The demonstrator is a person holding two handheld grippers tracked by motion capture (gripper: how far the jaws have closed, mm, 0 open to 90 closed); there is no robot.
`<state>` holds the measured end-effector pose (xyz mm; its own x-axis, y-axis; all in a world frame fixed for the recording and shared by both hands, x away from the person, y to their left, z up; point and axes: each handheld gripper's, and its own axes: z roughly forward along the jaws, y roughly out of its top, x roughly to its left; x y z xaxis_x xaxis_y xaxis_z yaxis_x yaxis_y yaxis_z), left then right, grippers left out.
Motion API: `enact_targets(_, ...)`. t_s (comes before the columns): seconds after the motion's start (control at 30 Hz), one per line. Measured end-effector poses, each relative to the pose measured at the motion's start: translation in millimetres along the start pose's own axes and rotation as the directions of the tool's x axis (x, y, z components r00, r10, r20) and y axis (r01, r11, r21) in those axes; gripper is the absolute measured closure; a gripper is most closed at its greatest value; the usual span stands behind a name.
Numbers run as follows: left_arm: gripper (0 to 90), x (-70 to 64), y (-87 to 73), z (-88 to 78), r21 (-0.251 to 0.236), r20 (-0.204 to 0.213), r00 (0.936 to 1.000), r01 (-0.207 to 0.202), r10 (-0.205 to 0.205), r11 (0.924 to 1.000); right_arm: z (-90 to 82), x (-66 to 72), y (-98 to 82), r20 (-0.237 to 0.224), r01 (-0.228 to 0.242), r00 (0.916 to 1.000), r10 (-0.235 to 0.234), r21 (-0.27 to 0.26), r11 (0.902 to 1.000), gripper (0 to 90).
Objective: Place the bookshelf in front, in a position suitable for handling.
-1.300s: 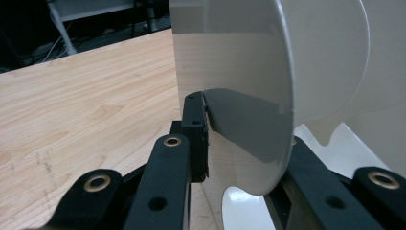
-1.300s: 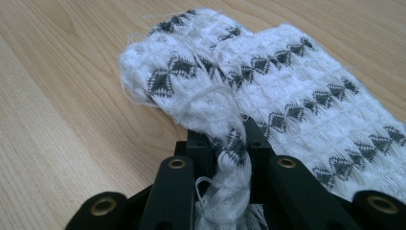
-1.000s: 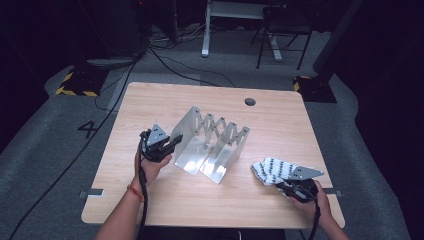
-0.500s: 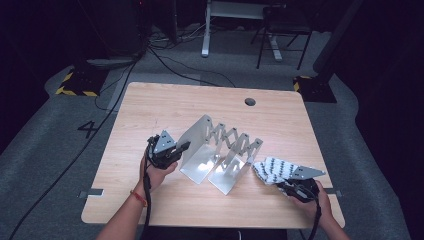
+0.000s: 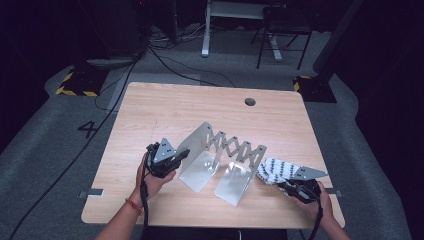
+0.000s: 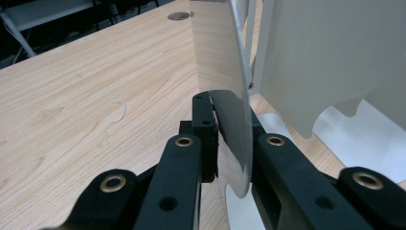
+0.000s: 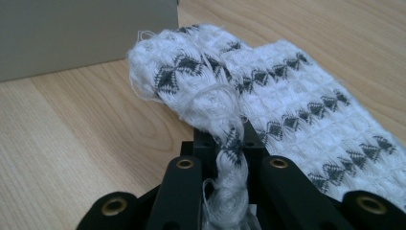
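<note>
High view: left gripper (image 5: 181,154) clamped on end plate of metal rack (image 5: 220,161), mid-table; right gripper (image 5: 283,186) pinching patterned cloth (image 5: 275,170) by right edge. Wooden table (image 5: 165,107), grey carpet floor (image 5: 47,130), cables, dark surroundings.

Left gripper view: plate edge-on between jaws, top cut off.

Right gripper view: cloth bunched between jaws, far end cut off.

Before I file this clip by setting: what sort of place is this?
Probably a lab or recording studio, not a home: a bare light wooden table on grey carpet, black-and-yellow hazard-striped bases beside it, black cables trailing across the floor, and a large number four marked by the table.
</note>
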<state>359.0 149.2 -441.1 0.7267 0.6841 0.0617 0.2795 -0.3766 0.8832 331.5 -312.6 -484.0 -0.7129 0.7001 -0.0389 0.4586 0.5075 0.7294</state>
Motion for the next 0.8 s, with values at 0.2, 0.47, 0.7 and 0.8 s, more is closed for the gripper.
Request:
enact_targets(0.2, 67.8, -4.6, 1.2, -9.2, -0.003, -0.029, 0.9996, 0.006, -0.006, 1.0, -8.6, 1.2, 2.4, 0.004, -0.014, 0.9999, 0.014, -0.044, 0.9989, 84.1)
enact_targets(0.47, 35.2, -15.8, -10.4, -18.2, 0.071, -0.059, 0.9981, 0.021, -0.017, 0.9972, -28.0, 6.3, 9.7, 0.002, -0.012, 0.9999, 0.012, -0.131, 0.9913, 84.1)
enact_targets(0.7, 28.8, -22.4, -31.5, -5.6, 0.167, -0.031, 0.999, 0.036, -0.032, 0.9853, -51.3, 12.1, 23.7, 0.006, -0.002, 1.0, 0.004, -0.24, 0.9709, 84.1)
enact_targets(0.8, 29.1, -25.4, -39.2, 5.4, 0.224, -0.079, 0.9969, 0.022, -0.004, 0.9743, -64.4, 19.3, 34.3, 0.014, 0.024, 0.9997, -0.021, -0.3, 0.9536, 84.2)
